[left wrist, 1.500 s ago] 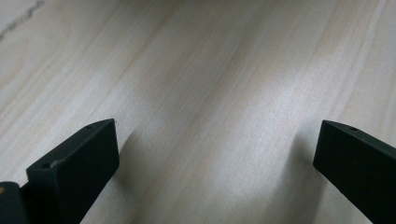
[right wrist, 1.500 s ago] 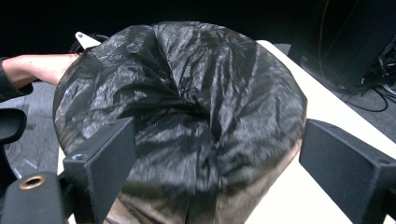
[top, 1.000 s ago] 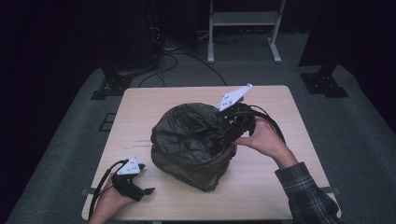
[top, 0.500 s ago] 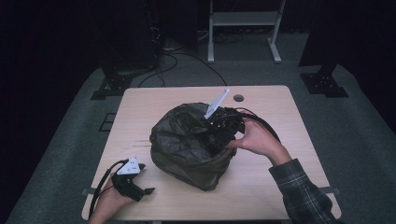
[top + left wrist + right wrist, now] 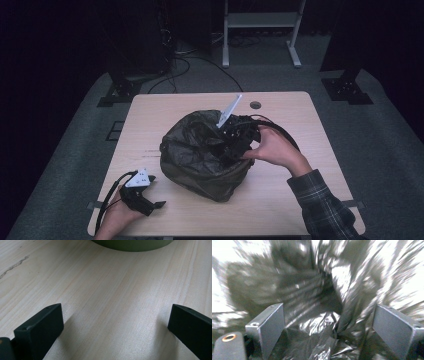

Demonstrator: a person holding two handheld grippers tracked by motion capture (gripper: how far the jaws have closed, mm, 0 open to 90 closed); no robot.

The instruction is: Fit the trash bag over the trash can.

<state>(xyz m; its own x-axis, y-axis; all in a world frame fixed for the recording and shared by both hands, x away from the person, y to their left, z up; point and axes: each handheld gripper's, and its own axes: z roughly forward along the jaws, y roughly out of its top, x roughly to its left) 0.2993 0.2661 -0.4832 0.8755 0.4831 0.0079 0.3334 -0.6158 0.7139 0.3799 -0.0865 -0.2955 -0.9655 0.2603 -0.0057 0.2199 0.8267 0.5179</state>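
A dark plastic bag (image 5: 200,150) lines a round bin in the middle of the wooden table (image 5: 160,115). The bin's green base (image 5: 132,243) shows at the top of the left gripper view. My right gripper (image 5: 229,144) points down into the bag's mouth from the right, its grey plate (image 5: 230,111) tilted up. Its jaws stand wide apart with crumpled bag film (image 5: 324,325) loose between them, and the right gripper (image 5: 327,307) is open. My left gripper (image 5: 156,203) rests at the table's front left, open over bare wood (image 5: 114,308).
A small round hole (image 5: 255,105) sits in the tabletop behind the bin. The right gripper's black cable (image 5: 282,132) loops beside the bag. Behind the table are floor cables (image 5: 185,60), a stand's legs (image 5: 260,30) and dark equipment bases (image 5: 120,92).
My right gripper has moved left from the bag's rim into its mouth, and its grey plate has tipped upright. The left gripper has stayed put.
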